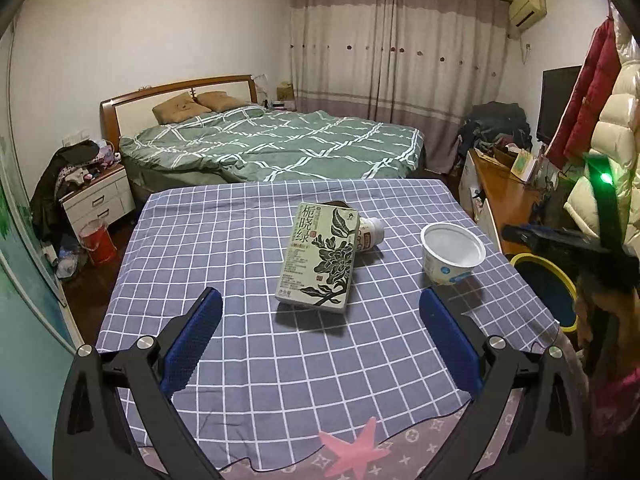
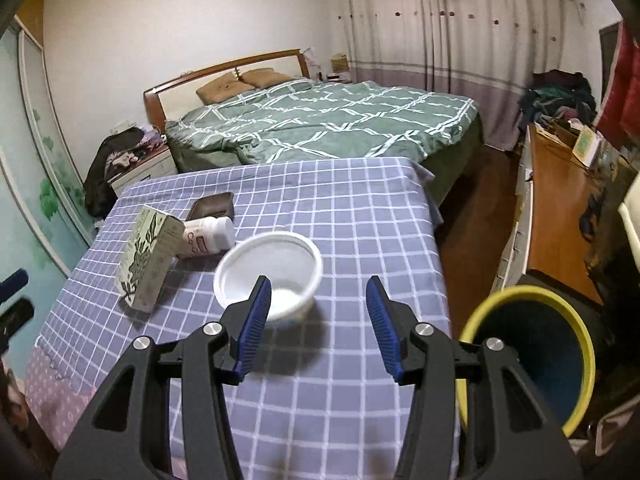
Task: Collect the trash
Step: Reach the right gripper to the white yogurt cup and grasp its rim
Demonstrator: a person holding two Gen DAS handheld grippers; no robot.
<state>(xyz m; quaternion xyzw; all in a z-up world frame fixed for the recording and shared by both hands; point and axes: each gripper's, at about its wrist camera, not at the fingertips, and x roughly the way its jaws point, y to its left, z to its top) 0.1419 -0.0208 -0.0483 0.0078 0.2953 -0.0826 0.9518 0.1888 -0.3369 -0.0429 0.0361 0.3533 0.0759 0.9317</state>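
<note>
Seen from the left wrist, the left gripper (image 1: pixel 320 304) hangs above a table draped in a blue checked cloth (image 1: pixel 224 248), its blue-padded jaws spread wide with nothing between them. Straight ahead lies the litter: a pale green carton (image 1: pixel 320 256) printed with a dark flower, propped at its far end on a small white bottle (image 1: pixel 370 234) lying on its side, and to the right an empty white plastic tub (image 1: pixel 452 252) standing upright, apart from both. Off the table's right edge sits a yellow-rimmed bin (image 1: pixel 548 280), partly hidden by the dark frame of the other gripper. A bed with a green quilt (image 1: pixel 272 144) fills the room behind.

From the right wrist, the right gripper (image 2: pixel 318 312) hovers over the same cloth, jaws apart and gripping nothing — the white tub (image 2: pixel 268 272) sits just beyond the left fingertip, slightly blurred. Further left the carton (image 2: pixel 150 256) leans on the bottle (image 2: pixel 208 236), and a dark brown tray (image 2: pixel 212 205) lies flat just behind them. The bin (image 2: pixel 532 360), blue inside, stands on the floor beside the table's right edge — close by the right jaw.
</note>
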